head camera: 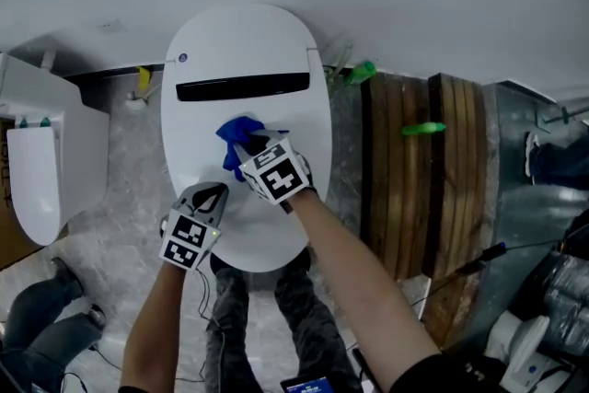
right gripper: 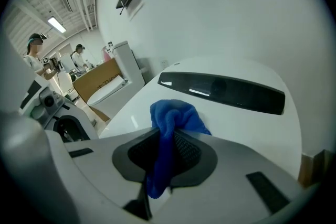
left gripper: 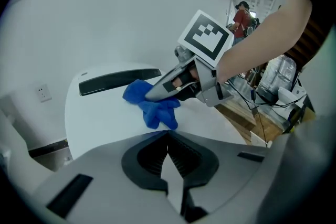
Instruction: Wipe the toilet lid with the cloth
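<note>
Nearest to you, your left forearm comes up to the left gripper (head camera: pixel 210 192), which points down over the near left edge of the white toilet lid (head camera: pixel 248 37). Its jaws are pressed together with nothing between them. A little farther and to the right, your right arm reaches slantwise over the lid. The right gripper (head camera: pixel 247 144) points down with its jaws clamped on the blue cloth (head camera: pixel 236 132). The cloth is bunched and wrinkled, and it lies on the middle of the lid, just on the near side of the black strip (head camera: pixel 242 87).
</note>
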